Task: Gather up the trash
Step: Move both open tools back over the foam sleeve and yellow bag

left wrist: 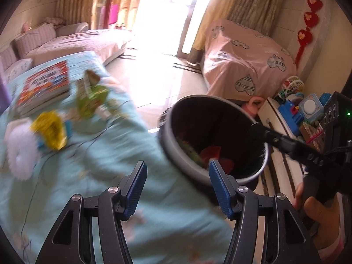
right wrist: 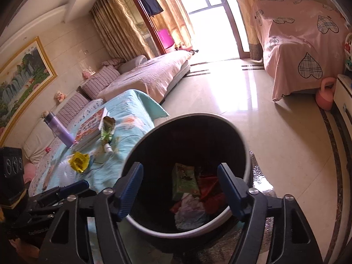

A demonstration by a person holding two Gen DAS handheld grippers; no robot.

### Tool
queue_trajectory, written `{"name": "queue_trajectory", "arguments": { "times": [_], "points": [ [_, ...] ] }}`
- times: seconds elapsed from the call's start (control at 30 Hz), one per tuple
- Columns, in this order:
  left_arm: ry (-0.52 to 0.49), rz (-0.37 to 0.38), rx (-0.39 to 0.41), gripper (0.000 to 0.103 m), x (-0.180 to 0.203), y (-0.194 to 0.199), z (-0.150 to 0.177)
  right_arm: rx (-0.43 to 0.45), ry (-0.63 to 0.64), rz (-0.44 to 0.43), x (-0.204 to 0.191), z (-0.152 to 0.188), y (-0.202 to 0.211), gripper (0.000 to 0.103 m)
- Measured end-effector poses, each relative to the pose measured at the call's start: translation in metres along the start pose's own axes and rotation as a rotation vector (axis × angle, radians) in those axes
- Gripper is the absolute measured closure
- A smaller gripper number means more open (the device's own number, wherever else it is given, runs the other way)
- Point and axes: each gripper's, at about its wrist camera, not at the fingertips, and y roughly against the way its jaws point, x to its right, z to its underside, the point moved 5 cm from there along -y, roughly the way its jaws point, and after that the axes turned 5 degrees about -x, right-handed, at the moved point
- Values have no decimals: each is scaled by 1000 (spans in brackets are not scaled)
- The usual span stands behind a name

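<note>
A round dark trash bin (right wrist: 140, 154) with a grey rim stands on the floor beside a table with a light blue cloth (right wrist: 129, 118). Inside lie a green carton (right wrist: 184, 181), red wrappers (right wrist: 209, 189) and a crumpled white bag (right wrist: 189, 211). My right gripper (right wrist: 180, 189) is open and empty right above the bin's mouth. My left gripper (left wrist: 177, 187) is open and empty over the cloth's edge, next to the bin (left wrist: 176, 154). On the cloth lie a yellow wrapper (left wrist: 50, 129), a green wrapper (left wrist: 92, 99) and white crumpled paper (left wrist: 19, 151).
A colourful book (left wrist: 46, 85) and a purple bottle (right wrist: 59, 129) sit on the cloth. A white cabinet with toys (left wrist: 294, 114) stands right of the bin. A pink-covered piece of furniture (right wrist: 303, 50) and a sofa (right wrist: 149, 74) stand farther back on the shiny tiled floor (right wrist: 275, 132).
</note>
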Motion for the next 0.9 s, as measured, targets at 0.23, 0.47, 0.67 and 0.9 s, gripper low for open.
{"name": "queue_trajectory", "arguments": {
  "times": [0.23,0.47,0.67,0.9],
  "points": [
    [116,-60,36,43,-51,46,41,-26,9,-80,-44,21,-3,15],
    [200,-121,47,42,-97,80,65,-100,88,-131,-100,39,-22,12],
    [262,-155,58,41,-130,100,80,-152,138,-111,-141,54,-43,2],
    [307,-192,69,41,-160,111,87,-178,205,-77,-170,57,-63,1]
  ]
}}
